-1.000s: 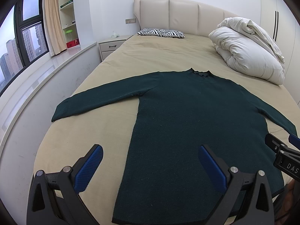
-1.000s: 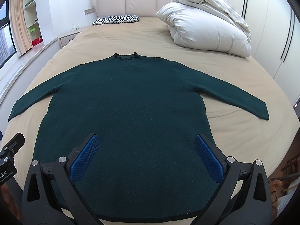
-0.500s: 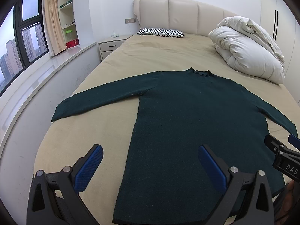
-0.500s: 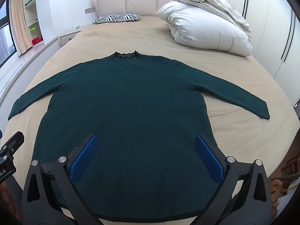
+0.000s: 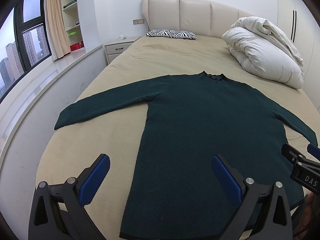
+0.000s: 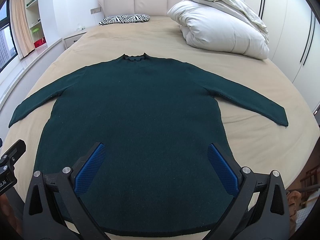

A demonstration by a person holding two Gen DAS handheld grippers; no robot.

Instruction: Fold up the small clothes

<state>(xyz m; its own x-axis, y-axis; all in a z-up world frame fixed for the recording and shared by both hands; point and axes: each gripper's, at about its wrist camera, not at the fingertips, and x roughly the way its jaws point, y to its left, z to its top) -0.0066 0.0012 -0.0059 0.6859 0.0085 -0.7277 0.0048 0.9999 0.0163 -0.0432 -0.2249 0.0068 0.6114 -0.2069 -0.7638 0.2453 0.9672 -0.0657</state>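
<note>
A dark green long-sleeved sweater (image 5: 200, 130) lies flat and spread out on the beige bed (image 5: 170, 60), collar away from me, both sleeves stretched out to the sides. It also shows in the right wrist view (image 6: 136, 116). My left gripper (image 5: 160, 172) is open and empty, held above the sweater's lower left edge. My right gripper (image 6: 156, 160) is open and empty, held above the sweater's lower middle, near the hem. Neither touches the cloth.
A rolled white duvet (image 5: 264, 54) lies at the bed's far right. A zebra-print pillow (image 5: 171, 34) lies by the headboard. A nightstand (image 5: 118, 48) and a window ledge (image 5: 30, 92) run along the left. Wardrobe doors (image 6: 300, 30) stand at the right.
Both grippers have drifted very slightly; the sweater has not moved.
</note>
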